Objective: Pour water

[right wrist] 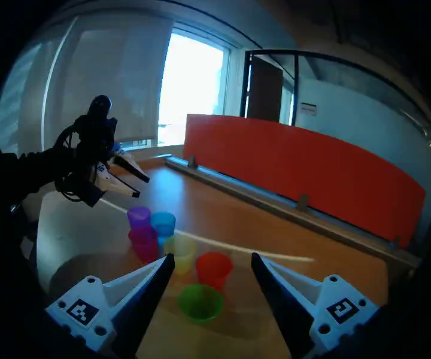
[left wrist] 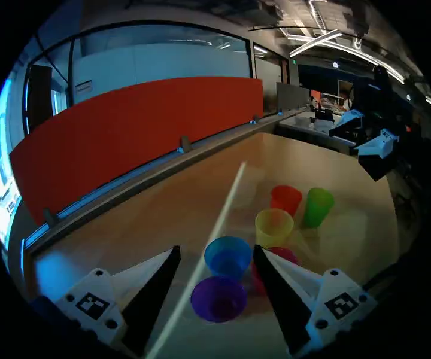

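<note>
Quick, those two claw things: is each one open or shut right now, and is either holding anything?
Left gripper: open, holding nothing.
Right gripper: open, holding nothing.

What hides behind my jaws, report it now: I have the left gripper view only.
Observer: A pink cup stands upright there, close beside the purple cup; the right gripper view shows all of the side facing it.
Operator: Give me the right gripper's state.
Observer: The right gripper has its jaws open, and the green cup sits on the table low between them, apart from both.
Operator: Now tell me how my own gripper looks from over there.
Observer: The left gripper hangs in the air beyond the purple cup, jaws open, at the end of a dark-sleeved arm.
</note>
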Available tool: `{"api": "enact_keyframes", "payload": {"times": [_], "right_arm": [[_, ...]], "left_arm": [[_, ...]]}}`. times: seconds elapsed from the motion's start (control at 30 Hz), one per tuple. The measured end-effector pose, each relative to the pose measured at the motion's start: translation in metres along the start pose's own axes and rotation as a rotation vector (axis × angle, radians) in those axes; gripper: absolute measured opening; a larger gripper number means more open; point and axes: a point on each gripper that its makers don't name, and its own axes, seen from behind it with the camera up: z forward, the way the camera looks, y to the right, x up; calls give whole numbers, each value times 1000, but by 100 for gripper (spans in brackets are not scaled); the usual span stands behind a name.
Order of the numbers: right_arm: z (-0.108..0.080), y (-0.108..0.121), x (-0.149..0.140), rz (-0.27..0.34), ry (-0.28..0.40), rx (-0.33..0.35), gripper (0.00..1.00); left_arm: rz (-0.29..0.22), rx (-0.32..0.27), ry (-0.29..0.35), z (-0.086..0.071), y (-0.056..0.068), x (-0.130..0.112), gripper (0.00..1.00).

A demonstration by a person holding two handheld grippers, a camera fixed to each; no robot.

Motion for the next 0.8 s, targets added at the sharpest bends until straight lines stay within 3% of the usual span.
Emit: {"api": "enact_keyframes", "payload": {"times": [0.27, 0.8], "right_arm": [[5, 1, -4, 6, -3, 8, 99], [7, 5, -8, 9, -7, 13, 99]], "left_arm": [[54, -16, -99, 20, -1, -21, 90], [103, -70, -231, 46, 5, -43, 90]]}}
